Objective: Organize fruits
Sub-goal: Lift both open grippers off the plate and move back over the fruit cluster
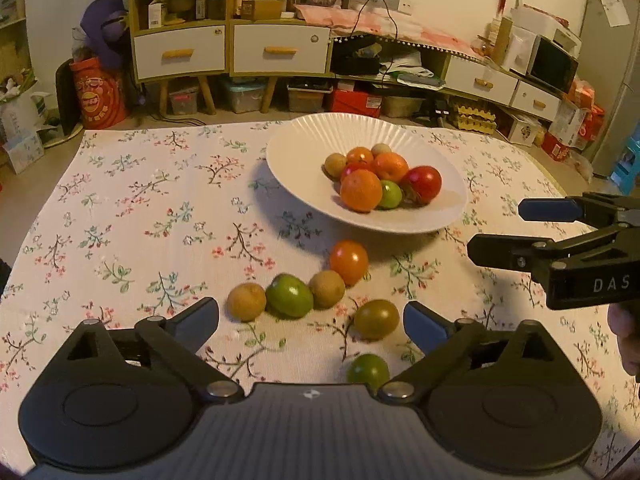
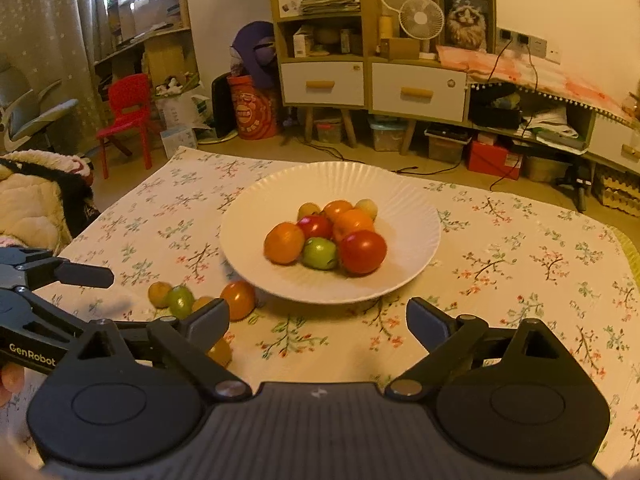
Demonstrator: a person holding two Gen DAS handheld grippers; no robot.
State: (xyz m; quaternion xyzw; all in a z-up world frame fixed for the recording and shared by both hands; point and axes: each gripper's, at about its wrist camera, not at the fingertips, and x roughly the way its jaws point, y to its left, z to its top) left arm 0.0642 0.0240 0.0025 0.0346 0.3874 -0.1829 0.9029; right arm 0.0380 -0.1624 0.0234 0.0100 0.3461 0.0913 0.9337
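A white ribbed plate [image 1: 298, 140] [image 2: 404, 200] holds a pile of fruits: oranges [image 1: 361, 190], a red tomato [image 1: 424, 184] [image 2: 362, 251], a small green fruit [image 1: 390, 195] [image 2: 319, 253] and brown ones. Several loose fruits lie on the cloth in front of it: an orange tomato [image 1: 349, 261] [image 2: 238, 300], a green fruit [image 1: 289, 295], two brown ones [image 1: 246, 302], an olive one [image 1: 376, 319] and a dark green one [image 1: 368, 372]. My left gripper [image 1: 312, 318] is open just above these loose fruits, gripping none. My right gripper [image 2: 316, 312] [image 1: 496, 230] is open beside the plate, empty.
A floral tablecloth [image 1: 140, 220] covers the table. Beyond the table's far edge stand shelves with drawers [image 1: 180, 52], boxes on the floor and a red chair [image 2: 128, 116]. A person's hand [image 1: 626, 340] holds the right gripper. A padded jacket [image 2: 36, 200] lies at the left.
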